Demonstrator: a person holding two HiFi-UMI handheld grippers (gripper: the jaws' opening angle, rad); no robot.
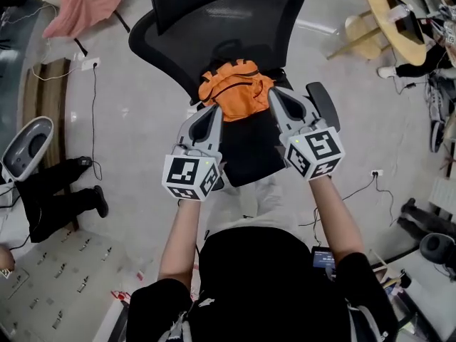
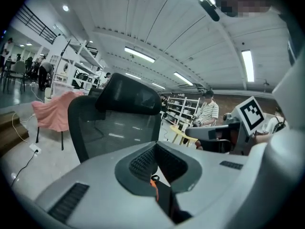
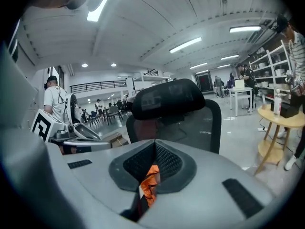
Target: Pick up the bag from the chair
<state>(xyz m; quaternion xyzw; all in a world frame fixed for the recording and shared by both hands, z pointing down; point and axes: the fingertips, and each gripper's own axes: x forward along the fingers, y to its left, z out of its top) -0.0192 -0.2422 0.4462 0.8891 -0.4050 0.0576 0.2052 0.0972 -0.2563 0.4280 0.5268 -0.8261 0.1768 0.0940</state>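
Currently both pairs of jaws are closed on cloth. The right gripper pinches an orange fold of the bag; the left gripper pinches a thin orange edge and a dark strap. The bag sits bunched between the two grippers over the seat of the chair, near the backrest; contact with the seat cannot be confirmed. Raise both hands together, level, with firm grips, clear of the backrest.
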